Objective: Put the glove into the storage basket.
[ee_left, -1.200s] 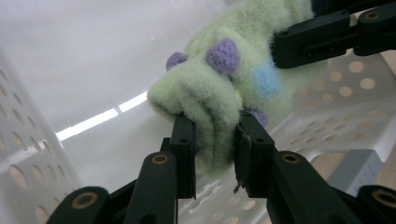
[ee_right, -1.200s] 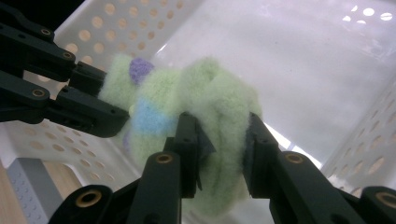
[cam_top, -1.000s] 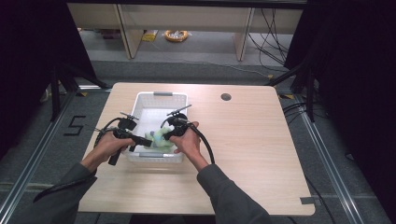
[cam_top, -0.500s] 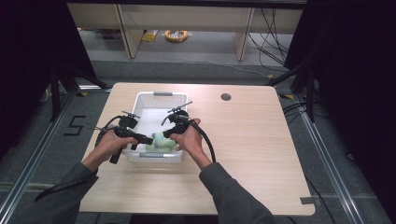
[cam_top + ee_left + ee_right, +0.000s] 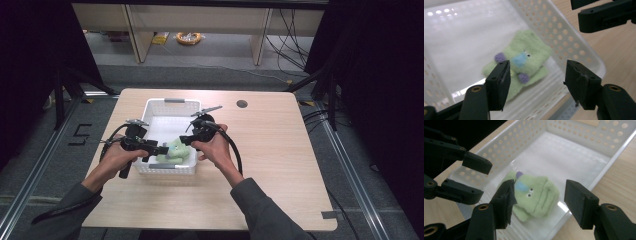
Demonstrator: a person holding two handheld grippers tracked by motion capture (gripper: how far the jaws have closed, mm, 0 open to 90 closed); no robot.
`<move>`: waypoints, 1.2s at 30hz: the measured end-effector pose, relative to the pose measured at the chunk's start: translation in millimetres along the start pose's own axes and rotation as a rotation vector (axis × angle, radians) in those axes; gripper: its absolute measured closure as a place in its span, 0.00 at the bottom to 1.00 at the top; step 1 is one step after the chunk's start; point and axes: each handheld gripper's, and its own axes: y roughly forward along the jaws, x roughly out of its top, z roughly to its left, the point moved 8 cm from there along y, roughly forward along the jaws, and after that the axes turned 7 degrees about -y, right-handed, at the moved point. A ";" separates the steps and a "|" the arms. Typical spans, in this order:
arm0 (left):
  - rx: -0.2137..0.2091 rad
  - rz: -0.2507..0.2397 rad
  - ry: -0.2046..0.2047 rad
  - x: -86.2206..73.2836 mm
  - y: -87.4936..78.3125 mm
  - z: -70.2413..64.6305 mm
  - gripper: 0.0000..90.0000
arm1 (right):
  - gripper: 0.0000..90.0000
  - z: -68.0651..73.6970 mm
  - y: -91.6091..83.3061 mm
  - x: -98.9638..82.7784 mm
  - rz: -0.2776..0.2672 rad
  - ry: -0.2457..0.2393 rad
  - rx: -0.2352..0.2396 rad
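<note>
A green plush toy (image 5: 172, 150) with a blue nose and purple bits lies on the floor of a white perforated basket (image 5: 172, 101), near its front end. My left gripper (image 5: 161, 149) hovers over the basket's front left. My right gripper (image 5: 184, 140) hovers at its front right, and the two tips point at each other. In the left gripper view the jaws (image 5: 537, 75) stand apart above the toy (image 5: 529, 56). In the right gripper view the jaws (image 5: 540, 195) also frame the toy (image 5: 541, 195) without touching it. Both pairs of jaws have just been opening, with nothing pressed between them.
The basket stands left of centre on a light wooden table (image 5: 280, 165). A round cable hole (image 5: 242, 104) sits at the back of the table. The right gripper's cable (image 5: 235, 150) loops over the table beside the basket. Shelves and cables lie on the floor beyond.
Both grippers have let go of the green toy, spread their jaws and risen a little. The toy now rests on the basket floor.
</note>
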 end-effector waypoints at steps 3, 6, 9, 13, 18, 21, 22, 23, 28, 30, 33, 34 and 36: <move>-0.008 -0.013 0.005 -2.9 -1.0 -9.6 0.35 | 0.46 -1.5 -11.1 -2.4 -0.009 -0.013 0.010; -0.023 -0.023 0.017 -4.9 -1.9 -18.3 0.34 | 0.45 -3.9 -21.0 -5.4 -0.033 -0.031 0.019; -0.048 -0.038 0.019 -5.1 -3.2 -26.7 0.32 | 0.44 -6.1 -29.3 -10.7 -0.041 -0.025 0.020; -0.060 -0.054 0.038 -5.9 -4.6 -36.2 0.31 | 0.43 -7.5 -39.7 -16.6 -0.061 -0.019 0.030; -0.071 -0.061 0.064 -9.5 -3.9 -49.2 0.29 | 0.40 -7.0 -53.7 -22.9 -0.085 -0.031 0.039; -0.085 -0.064 0.077 -12.9 -1.9 -57.4 0.28 | 0.38 -3.1 -60.7 -27.1 -0.086 -0.008 0.043; -0.089 -0.064 0.084 -14.8 -1.2 -60.8 0.27 | 0.37 -6.0 -61.7 -27.2 -0.097 -0.046 0.037; -0.095 -0.061 0.089 -16.4 -0.6 -63.5 0.27 | 0.36 -4.1 -64.1 -29.0 -0.095 -0.045 0.045; -0.114 -0.071 0.099 -21.7 0.0 -74.9 0.25 | 0.34 -0.4 -72.6 -36.5 -0.100 -0.068 0.049; -0.122 -0.071 0.102 -24.2 0.3 -78.7 0.24 | 0.34 0.6 -76.2 -40.3 -0.103 -0.081 0.045; -0.132 -0.067 0.109 -27.8 0.2 -83.2 0.22 | 0.34 2.9 -81.7 -44.9 -0.105 -0.070 0.054; -0.132 -0.068 0.110 -28.6 0.2 -84.0 0.22 | 0.34 1.2 -83.1 -46.1 -0.111 -0.084 0.047; -0.138 -0.074 0.104 -30.0 0.5 -86.4 0.22 | 0.34 1.9 -86.3 -47.6 -0.123 -0.077 0.049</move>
